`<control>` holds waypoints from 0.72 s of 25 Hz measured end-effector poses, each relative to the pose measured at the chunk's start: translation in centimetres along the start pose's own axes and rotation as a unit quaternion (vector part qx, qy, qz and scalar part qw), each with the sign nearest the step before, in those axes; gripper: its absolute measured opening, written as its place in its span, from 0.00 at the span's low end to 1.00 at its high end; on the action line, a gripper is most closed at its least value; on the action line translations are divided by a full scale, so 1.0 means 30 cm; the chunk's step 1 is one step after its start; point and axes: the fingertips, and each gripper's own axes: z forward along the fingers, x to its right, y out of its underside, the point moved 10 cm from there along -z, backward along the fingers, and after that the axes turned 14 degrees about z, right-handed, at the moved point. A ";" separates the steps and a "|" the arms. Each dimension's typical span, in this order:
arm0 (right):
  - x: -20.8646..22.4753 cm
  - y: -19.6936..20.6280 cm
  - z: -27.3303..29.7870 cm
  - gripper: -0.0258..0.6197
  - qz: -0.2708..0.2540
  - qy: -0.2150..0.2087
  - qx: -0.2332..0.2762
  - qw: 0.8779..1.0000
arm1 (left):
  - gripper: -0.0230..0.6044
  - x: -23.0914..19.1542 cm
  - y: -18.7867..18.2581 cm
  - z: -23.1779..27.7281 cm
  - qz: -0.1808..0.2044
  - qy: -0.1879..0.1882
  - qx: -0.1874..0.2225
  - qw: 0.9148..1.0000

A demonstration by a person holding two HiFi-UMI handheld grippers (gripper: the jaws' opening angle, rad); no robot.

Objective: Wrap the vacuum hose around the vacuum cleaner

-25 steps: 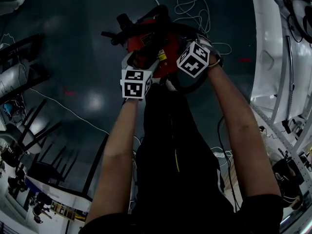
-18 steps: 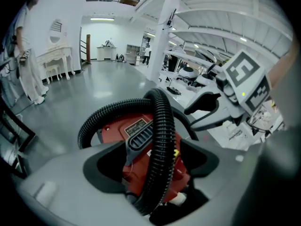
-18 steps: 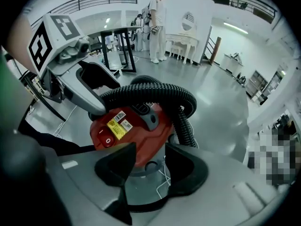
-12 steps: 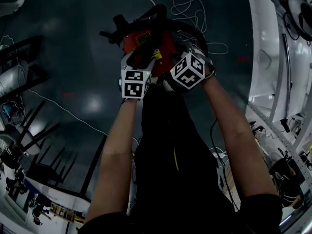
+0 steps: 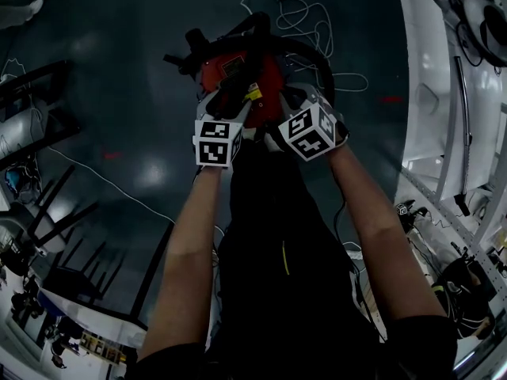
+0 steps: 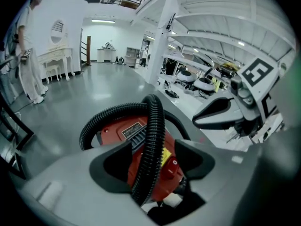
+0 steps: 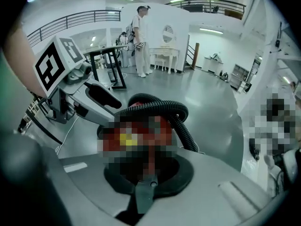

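Two grippers work over one red vacuum cleaner (image 5: 238,74), which stands on the dark floor (image 5: 119,93) just ahead of the person's feet. One black ribbed hose (image 6: 153,135) loops around its body.

Only the head view shows both bare forearms and the loose white cable (image 5: 301,10) lying on the floor beyond the machine.

Only the left gripper view shows what the left gripper (image 6: 153,149) has. Its jaws have just been closing but stand apart, and the hose runs between them, against the left jaw and clear of the right. One yellow label (image 6: 164,154) and one red switch (image 6: 175,163) show in the gap.

The right gripper view shows the right gripper (image 7: 143,185). Its jaws have just been closing and now meet tip to tip, with nothing seen between them, just above the vacuum cleaner. Behind stand one person in white (image 7: 141,41) and one white dressing table (image 7: 164,55).
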 end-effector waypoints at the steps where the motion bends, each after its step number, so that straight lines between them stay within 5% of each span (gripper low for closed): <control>1: -0.007 0.004 -0.007 0.06 0.009 0.001 0.002 1.000 | 0.48 -0.002 0.003 -0.006 -0.002 0.000 0.002 1.000; 10: -0.049 0.036 -0.086 0.04 0.075 0.018 0.026 0.997 | 0.34 0.011 0.001 -0.106 -0.044 -0.023 0.044 0.998; 18: -0.063 0.025 -0.178 0.03 0.154 0.021 0.050 0.987 | 0.11 0.073 -0.023 -0.222 -0.082 -0.021 0.095 0.992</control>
